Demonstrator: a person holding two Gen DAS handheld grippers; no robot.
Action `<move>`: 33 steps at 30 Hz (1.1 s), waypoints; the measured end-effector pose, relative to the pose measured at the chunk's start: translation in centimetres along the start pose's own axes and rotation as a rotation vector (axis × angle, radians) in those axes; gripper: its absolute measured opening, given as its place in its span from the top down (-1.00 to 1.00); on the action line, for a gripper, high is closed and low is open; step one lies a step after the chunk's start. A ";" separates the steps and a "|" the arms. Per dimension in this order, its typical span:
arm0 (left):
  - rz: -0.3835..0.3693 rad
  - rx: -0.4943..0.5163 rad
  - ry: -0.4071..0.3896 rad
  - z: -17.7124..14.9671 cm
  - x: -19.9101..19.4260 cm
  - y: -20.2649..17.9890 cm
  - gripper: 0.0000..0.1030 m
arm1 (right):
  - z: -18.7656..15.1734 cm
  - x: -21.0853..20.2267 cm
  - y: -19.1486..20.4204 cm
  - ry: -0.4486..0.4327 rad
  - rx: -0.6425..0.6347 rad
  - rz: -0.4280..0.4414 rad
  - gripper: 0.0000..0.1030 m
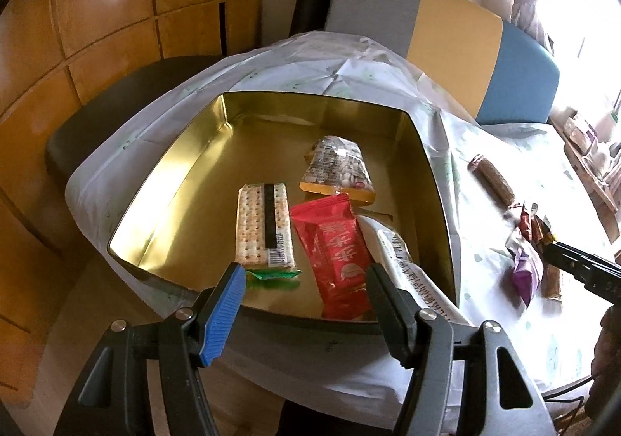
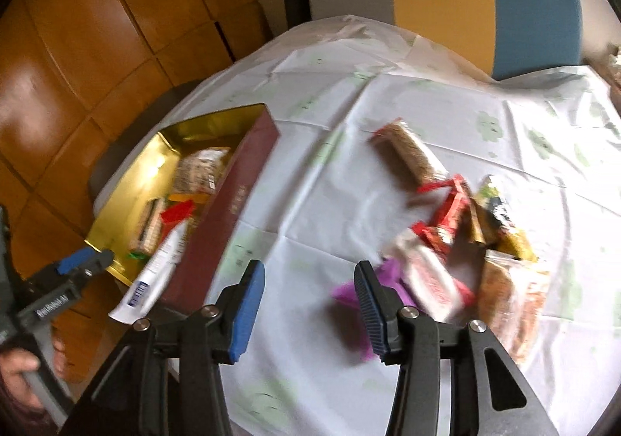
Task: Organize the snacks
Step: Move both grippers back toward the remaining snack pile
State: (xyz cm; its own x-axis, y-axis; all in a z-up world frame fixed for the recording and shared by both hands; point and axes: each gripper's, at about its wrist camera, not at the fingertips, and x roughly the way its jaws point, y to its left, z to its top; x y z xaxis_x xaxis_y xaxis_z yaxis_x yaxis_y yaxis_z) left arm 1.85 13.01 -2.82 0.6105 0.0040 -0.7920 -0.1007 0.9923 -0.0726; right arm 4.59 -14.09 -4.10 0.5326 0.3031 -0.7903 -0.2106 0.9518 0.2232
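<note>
Tin (image 1: 186,179): gold-lined, open, maroon outer wall in the right wrist view (image 2: 229,211); stands at the left part of the bench (image 2: 318,172), its near-left corner close to the bench edge.

Contents of tin:
- Cracker pack (image 1: 264,226), clear wrap, dark stripe, barcode at near end, green sealed tab; lies flat, left of centre.
- Red packet (image 1: 333,253), white characters, not legible; just right of the crackers, touching or nearly so.
- Clear bag of mixed nuts (image 1: 337,168) with an orange base strip; beyond the red packet, toward the far wall.
- White packet (image 1: 411,269), black print too skewed to read, barcode at its end (image 2: 147,280); leans over the tin's near-right rim, part outside.
- Far-left half of the tin floor is bare.

Loose on bench, right of tin, well apart from it:
- Brown bar (image 1: 493,179), alone.
- Heap of wrappers (image 2: 458,242): red, white, yellow, purple (image 1: 524,269); blurred, no labels readable.

Bench cover: white cloth, pale green print. Open cloth lies between tin and heap.

Left gripper (image 1: 306,280): jaws apart, holding nothing, above the tin's near rim. Its body carries white lettering, too blurred to read surely.

Right gripper (image 2: 310,280): jaws apart, holding nothing, over open cloth just left of the purple wrapper.

Chair (image 1: 446,20): grey, yellow, blue back; at the far bench edge.
</note>
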 end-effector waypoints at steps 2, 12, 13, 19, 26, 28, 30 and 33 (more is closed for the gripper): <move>-0.002 0.009 -0.001 0.1 0.0 -0.3 -0.27 | -0.2 -0.3 -0.6 0.001 -0.001 -0.014 0.05; -0.025 0.046 -0.055 0.9 -1.3 -1.7 -0.27 | -0.1 -2.7 -4.6 -0.016 -0.021 -0.114 -0.18; -0.033 0.048 -0.061 1.1 -1.5 -1.9 -0.27 | -0.1 -3.1 -5.4 -0.018 -0.020 -0.133 -0.21; -0.123 0.079 -0.025 2.1 -1.5 -4.3 -0.27 | 0.1 -5.6 -10.9 -0.048 0.031 -0.248 -0.37; -0.254 0.363 0.044 1.6 -1.0 -12.8 -0.18 | -1.3 -7.3 -20.7 -0.094 0.318 -0.318 -0.41; -0.266 0.449 0.066 1.0 0.0 -15.3 -0.18 | -1.6 -7.3 -22.6 -0.066 0.426 -0.306 -0.41; -0.292 0.513 0.104 0.4 1.0 -17.6 -0.18 | -1.5 -7.8 -23.4 -0.087 0.470 -0.276 -0.41; -0.325 0.557 0.183 -0.3 2.9 -20.4 -0.18 | -1.4 -8.2 -23.6 -0.096 0.488 -0.261 -0.47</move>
State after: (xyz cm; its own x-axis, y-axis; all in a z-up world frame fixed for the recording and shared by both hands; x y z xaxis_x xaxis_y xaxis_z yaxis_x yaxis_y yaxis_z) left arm 5.43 -7.31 -3.85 0.3930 -0.2782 -0.8764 0.5164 0.8554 -0.0400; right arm 4.01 -39.14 -3.68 0.5935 0.0360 -0.8040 0.3296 0.9005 0.2836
